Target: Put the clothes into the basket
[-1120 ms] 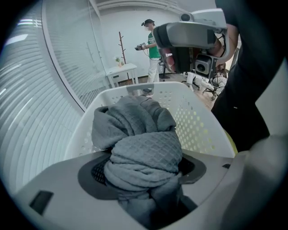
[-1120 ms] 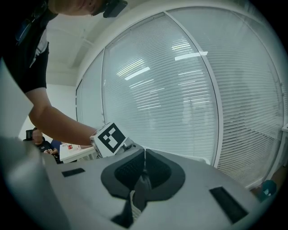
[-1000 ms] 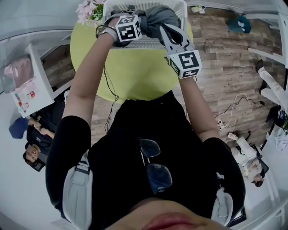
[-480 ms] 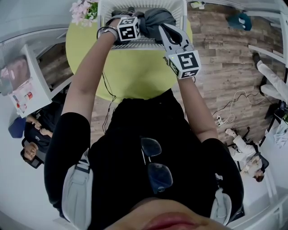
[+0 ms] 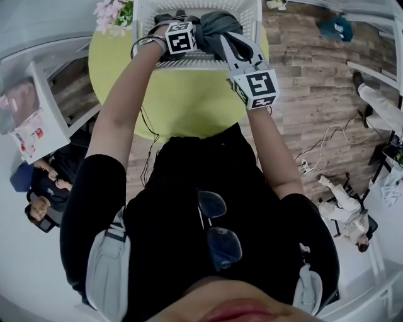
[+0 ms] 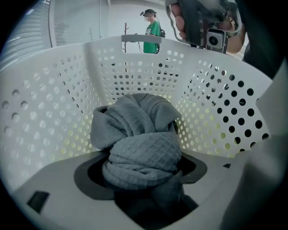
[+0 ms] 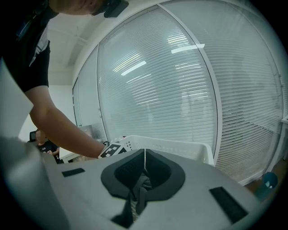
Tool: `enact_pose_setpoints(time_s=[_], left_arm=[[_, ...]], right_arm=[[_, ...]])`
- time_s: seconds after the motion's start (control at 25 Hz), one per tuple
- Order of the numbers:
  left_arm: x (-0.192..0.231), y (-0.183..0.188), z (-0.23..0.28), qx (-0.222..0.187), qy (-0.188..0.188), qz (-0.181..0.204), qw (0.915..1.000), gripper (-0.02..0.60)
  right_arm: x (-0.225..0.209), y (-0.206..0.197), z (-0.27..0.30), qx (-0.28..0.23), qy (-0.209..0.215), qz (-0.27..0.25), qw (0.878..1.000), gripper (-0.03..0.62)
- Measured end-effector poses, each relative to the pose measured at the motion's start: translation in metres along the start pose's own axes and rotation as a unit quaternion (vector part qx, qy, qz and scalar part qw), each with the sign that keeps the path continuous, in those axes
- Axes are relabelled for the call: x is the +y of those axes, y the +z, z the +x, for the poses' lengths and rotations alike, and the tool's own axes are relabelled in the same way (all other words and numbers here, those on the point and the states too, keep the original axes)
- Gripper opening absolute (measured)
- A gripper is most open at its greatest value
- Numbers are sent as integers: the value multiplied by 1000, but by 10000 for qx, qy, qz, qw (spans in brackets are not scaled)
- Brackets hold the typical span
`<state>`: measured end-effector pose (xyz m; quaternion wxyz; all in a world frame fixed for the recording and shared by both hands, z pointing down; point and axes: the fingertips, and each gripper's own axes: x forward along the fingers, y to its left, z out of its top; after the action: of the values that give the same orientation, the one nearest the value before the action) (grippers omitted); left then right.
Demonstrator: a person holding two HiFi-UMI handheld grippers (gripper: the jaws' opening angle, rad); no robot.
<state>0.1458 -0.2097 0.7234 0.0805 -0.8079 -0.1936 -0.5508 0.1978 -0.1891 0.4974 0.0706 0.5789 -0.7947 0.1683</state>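
Note:
A white perforated basket (image 5: 255,16) stands on a round yellow-green table (image 5: 189,94). My left gripper (image 5: 198,28) reaches down inside the basket (image 6: 54,112). A bundled grey waffle-knit cloth (image 6: 141,150) sits between its jaws, which are opening. The pads of this left gripper (image 6: 146,188) still bear on the bundle. The same grey cloth (image 5: 220,22) stretches across to my right gripper (image 5: 228,43) at the basket's near rim. My right gripper (image 7: 144,168) is shut, with a fold of grey fabric pinched low between its jaws. Beyond its tips lies the basket rim (image 7: 180,146).
Pink flowers (image 5: 113,12) stand on the table left of the basket. A white cabinet (image 5: 38,113) is at the left, with a seated person (image 5: 44,210) below it. Cables (image 5: 327,151) lie on the wooden floor at the right. Window blinds (image 7: 189,90) fill the right gripper view.
Both grippers have shifted slightly farther over the basket with the grey cloth. The hold on the cloth looks the same.

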Motion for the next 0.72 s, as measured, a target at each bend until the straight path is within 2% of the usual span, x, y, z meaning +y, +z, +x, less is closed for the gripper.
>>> enact_pose_setpoints(time_s=[0.16,0.28,0.4,0.56,0.72], left_arm=[[2,-5,4,59,-16,-209,9998,384],[5,-6,0,186,91,-212,9996,401],[5,-1,-12,146,168,-264,9994,402],[11,19,-48,-249,372,-471,9979,402],[11,39,-90,-735,691,-659,9927,402]], right_arm=[[0,-2,1,15,-6,-6,10000,26],[-1,-1,1,4,-9,-9,10000,26],[-1,1,0,-5,-15,-20,10000,26],[2,11,-2,-67,0,-93,9999,26],[9,23,-6,-131,42,-212,9997,26]])
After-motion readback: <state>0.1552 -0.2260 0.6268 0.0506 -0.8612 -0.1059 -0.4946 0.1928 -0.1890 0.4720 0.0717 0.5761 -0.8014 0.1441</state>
